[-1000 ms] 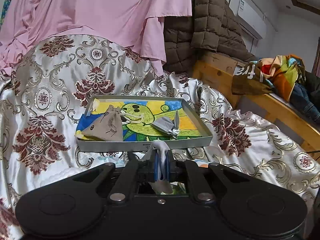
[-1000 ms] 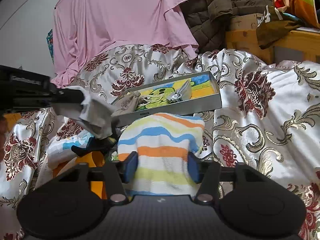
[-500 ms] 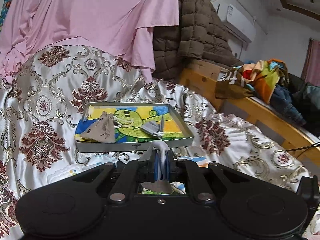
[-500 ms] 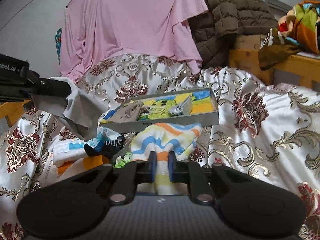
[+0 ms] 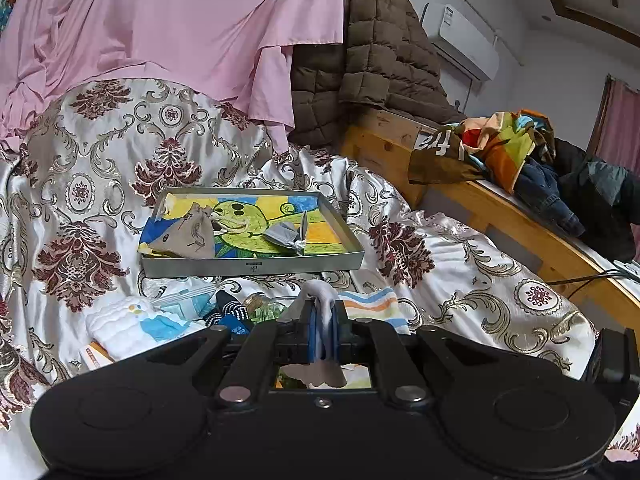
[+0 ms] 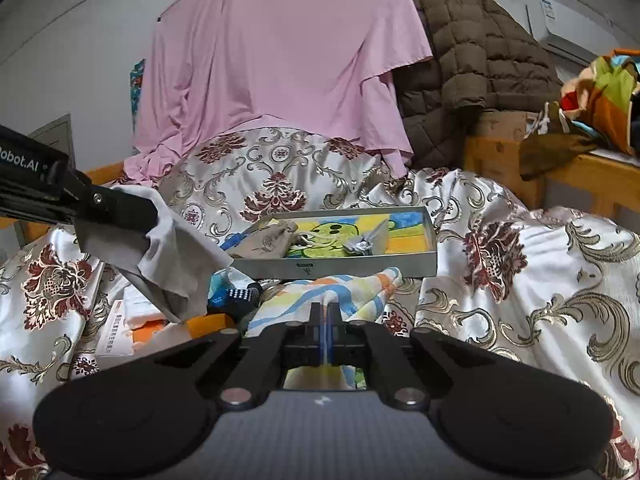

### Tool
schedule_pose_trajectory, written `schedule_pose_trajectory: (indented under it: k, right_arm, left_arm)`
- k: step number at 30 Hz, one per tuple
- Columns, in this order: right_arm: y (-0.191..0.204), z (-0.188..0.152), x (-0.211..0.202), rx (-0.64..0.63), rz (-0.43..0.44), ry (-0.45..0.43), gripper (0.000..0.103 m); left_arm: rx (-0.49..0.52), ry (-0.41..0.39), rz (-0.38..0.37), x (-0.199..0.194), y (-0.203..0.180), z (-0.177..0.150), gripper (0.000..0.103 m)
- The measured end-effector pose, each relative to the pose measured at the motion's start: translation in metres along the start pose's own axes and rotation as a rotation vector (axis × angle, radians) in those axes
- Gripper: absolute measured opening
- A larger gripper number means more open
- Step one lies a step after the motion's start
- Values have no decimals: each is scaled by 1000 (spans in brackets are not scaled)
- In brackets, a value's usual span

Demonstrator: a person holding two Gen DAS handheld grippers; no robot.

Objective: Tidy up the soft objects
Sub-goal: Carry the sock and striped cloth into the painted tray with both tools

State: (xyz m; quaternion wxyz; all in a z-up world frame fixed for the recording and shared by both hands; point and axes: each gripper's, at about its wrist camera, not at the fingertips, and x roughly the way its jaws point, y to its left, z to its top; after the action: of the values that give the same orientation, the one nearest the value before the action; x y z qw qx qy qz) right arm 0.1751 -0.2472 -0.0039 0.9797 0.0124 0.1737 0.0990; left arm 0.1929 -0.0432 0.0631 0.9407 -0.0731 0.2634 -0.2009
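Observation:
My left gripper (image 5: 323,312) is shut on a grey cloth (image 5: 320,292) and holds it above the bed; the cloth (image 6: 176,264) hangs from it at the left of the right wrist view. My right gripper (image 6: 325,312) is shut on a striped towel (image 6: 320,292) that is lifted in front of the tray. The towel also shows in the left wrist view (image 5: 372,304). A grey metal tray (image 5: 252,266) with a green cartoon picture holds a tan drawstring pouch (image 5: 192,236) and a small grey pouch (image 5: 286,236).
A pile of socks and cloths (image 5: 168,316) lies before the tray on the floral bedspread (image 5: 80,184). A pink sheet (image 5: 160,20) and brown jacket (image 5: 372,60) hang behind. A wooden bed frame (image 5: 500,208) with clothes is at the right.
My right gripper has closed on the striped towel and raised it. Both grippers have pulled back from the tray, the left still holding the grey cloth.

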Motion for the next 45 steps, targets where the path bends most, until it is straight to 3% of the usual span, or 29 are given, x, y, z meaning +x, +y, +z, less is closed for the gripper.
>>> schedule_pose_trajectory:
  k: [8,10,12,15,21,23,25,29,31,35,45]
  right_arm:
    - [-8,-4,35,37,-6,59,8]
    - [-12,-6,42,58,4,71,19]
    - [-13,-5,47,73,22,74,39]
    - [-8,-5,55,54,36,73,58]
    - [18,-6,67,-84,28,76,83]
    - [29,-10,70,-148,7,80,85]
    - [39,-14,73,-209,-28,81,83]
    - [50,-20,72,-307,-102,79,62]
    - [51,-21,70,-316,-98,79,55]
    - [55,-21,62,-348,-94,62,24]
    - [29,21,77,-219,-43,85,18]
  left_arm:
    - [2,6,15,0,5,0,8]
    - [7,7,16,4,5,2,8]
    - [8,3,19,7,6,4,8]
    - [-1,-2,19,12,8,7,8]
    - [-17,1,15,20,19,10,8]
    - [-23,0,14,22,23,10,8]
    - [-31,-1,13,24,28,10,8]
    - [-41,1,8,29,37,10,8]
    - [-44,1,5,30,42,9,8]
    - [-56,1,-1,34,50,8,8]
    - [-37,-5,-17,68,65,24,8]
